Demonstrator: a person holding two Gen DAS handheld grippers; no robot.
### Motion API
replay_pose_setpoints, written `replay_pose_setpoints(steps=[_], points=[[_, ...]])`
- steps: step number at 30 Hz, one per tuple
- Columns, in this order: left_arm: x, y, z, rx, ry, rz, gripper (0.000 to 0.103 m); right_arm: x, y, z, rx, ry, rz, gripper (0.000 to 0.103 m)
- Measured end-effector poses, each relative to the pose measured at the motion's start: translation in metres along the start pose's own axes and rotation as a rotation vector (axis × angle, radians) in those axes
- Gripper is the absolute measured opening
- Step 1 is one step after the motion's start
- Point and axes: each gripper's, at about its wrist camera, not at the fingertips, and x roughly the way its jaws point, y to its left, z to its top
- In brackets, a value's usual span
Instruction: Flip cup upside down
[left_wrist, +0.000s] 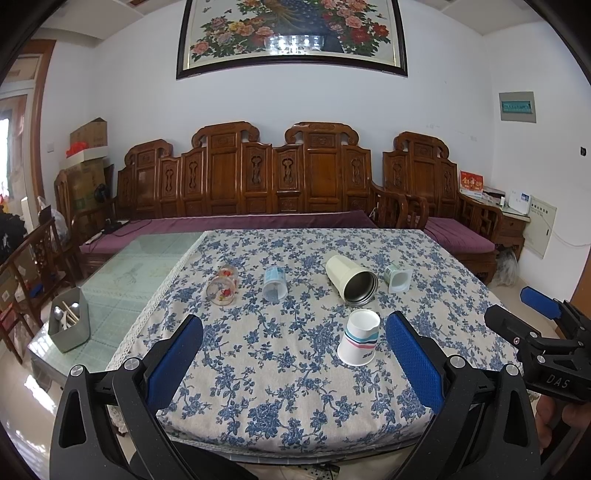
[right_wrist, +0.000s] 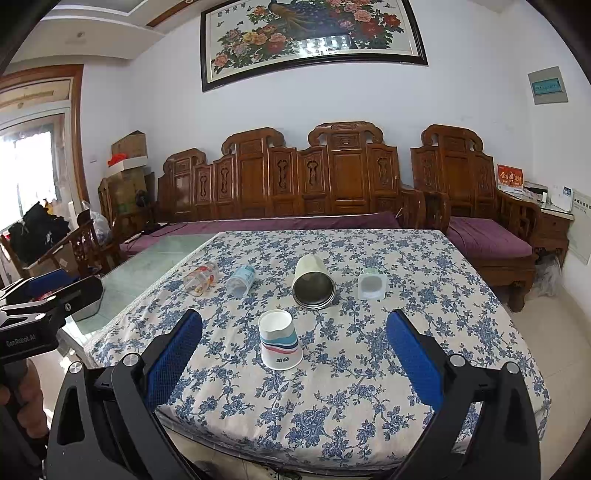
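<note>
Standing mouth-down on the flowered cloth, the paper cup (left_wrist: 359, 337) with coloured stripes is in the lower middle of the left wrist view, just left of the right blue pad of the left tongs (left_wrist: 293, 363). Both pairs of tongs are wide apart and hold nothing — the right tongs (right_wrist: 294, 363) frame the same cup (right_wrist: 280, 344) between their pads in the lower centre of the right wrist view, without touching it. Behind the cup, toward the middle of the frame, four other vessels lie on their sides on the bench (left_wrist: 280, 398): a glass with red flowers (left_wrist: 222, 285), a clear bluish plastic cup (left_wrist: 274, 283), a cream metal tumbler (left_wrist: 351, 275) (its dark mouth faces the camera) and a small white pot (left_wrist: 397, 278). At the lower left of the left wrist view a grey holder with utensils (left_wrist: 70, 320) stands on the uncovered glass part.
</note>
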Motion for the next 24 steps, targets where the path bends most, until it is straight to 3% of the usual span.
replay_pose_setpoints(steps=[24], points=[[-0.0014,-0.0015,0.0015,-0.001,-0.001,0.001,0.095,-0.0002,0.0001,-0.0003,-0.002,-0.003,-0.007,0.100]])
